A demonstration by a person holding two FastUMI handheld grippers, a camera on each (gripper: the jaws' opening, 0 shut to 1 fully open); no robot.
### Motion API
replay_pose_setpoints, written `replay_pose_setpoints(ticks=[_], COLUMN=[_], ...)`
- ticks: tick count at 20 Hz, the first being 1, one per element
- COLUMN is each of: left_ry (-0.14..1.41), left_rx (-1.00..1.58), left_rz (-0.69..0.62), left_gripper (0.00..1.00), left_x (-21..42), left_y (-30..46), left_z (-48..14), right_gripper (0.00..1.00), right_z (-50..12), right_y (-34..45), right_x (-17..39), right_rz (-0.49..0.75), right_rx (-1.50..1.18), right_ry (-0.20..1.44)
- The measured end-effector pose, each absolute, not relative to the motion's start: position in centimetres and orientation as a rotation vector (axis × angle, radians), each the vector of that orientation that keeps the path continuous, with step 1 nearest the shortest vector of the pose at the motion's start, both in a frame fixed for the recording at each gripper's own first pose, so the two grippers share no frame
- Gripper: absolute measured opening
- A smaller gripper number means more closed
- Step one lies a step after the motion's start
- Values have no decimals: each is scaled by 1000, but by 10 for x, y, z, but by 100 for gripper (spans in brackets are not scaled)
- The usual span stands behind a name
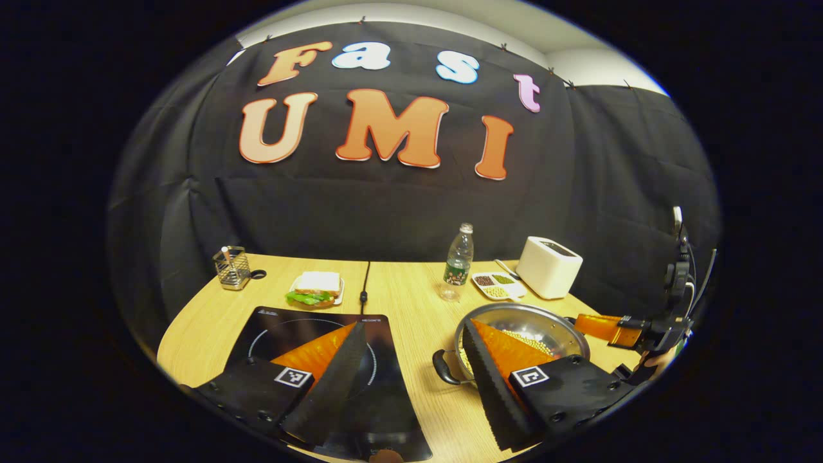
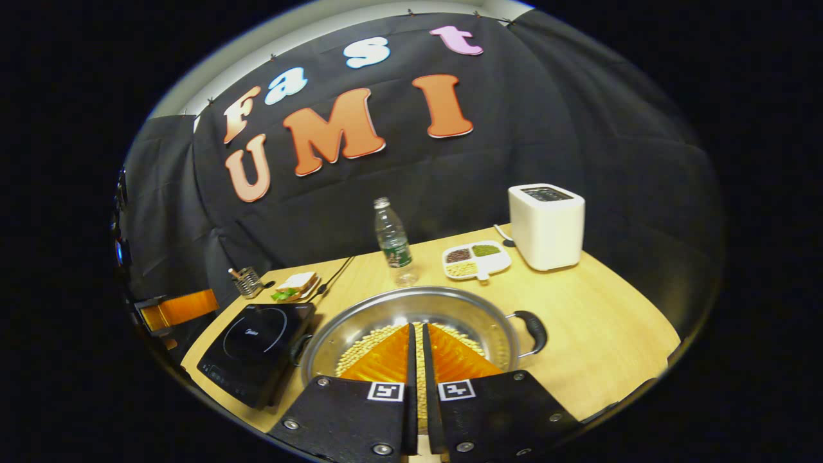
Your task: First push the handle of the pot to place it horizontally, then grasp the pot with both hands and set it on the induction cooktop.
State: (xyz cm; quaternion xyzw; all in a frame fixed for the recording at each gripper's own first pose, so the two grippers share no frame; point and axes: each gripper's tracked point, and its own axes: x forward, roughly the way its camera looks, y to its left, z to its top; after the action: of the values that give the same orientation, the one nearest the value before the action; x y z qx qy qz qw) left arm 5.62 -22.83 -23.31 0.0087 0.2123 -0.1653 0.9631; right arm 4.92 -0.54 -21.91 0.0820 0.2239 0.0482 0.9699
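The pot (image 2: 411,321) stands on the table (image 2: 598,334), just right of the cooktop (image 2: 254,344) and not on it. Its two loop handles (image 2: 532,331) lie level, pointing left and right across the table, so the pushing step looks done. The two-handed grasp and the lift onto the cooktop remain, as far as can be judged.

Nearest in the right gripper view, the right gripper (image 2: 418,366) has its fingers drawn almost together, a thin gap between them. They hang over the pot's near rim, above the beans (image 2: 366,347) inside, and grip nothing; whether they touch the rim cannot be told.

In the left gripper view, the left gripper (image 1: 411,363) is spread wide and empty. One finger lies over the cooktop (image 1: 392,399), the other over the pot's (image 1: 540,321) near-left rim beside a handle (image 1: 443,368); contact cannot be told.

Farther back stand a bottle (image 2: 393,241), a divided dish (image 2: 476,259) and a toaster (image 2: 546,225) at the right. A sandwich plate (image 2: 296,285) and a wire holder (image 2: 247,281) stand at the left.
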Motion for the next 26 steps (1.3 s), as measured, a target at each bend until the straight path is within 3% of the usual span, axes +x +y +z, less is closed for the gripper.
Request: replay_pose_setpoints(ticks=[1,2,3,5,6,10,22,24,26], left_ry=[455,484,516,572,595,674,837,856,867], left_rx=[23,22,17,15,24,58,90,75,62], left_rz=[-355,-372,-385,-390,-385,-367,-319,-342,-360], left_gripper=[98,98,98,98,98,98,98,96,88], left_x=[58,59,59,62,65,73,93,92,87], left_y=[-241,-252,-261,-272,-275,-286,-284,-289,-295], left_z=[-243,-254,-264,-286,-297,-330,-401,-404,-407], right_gripper=[9,22,29,52,68,94,96,96,94], right_z=[-221,-222,-226,-235,-239,-260,-321,-327,-329], right_y=[-18,-29,-39,-59,-67,-85,-78,-76,-75], right_x=[51,53,55,62,66,75,98,97,96], right_rz=[69,43,23,-19,-36,-65,-51,-59,-66], right_rx=[172,179,179,161,145,107,92,88,91], right_ry=[452,454,457,462,468,512,681,701,708])
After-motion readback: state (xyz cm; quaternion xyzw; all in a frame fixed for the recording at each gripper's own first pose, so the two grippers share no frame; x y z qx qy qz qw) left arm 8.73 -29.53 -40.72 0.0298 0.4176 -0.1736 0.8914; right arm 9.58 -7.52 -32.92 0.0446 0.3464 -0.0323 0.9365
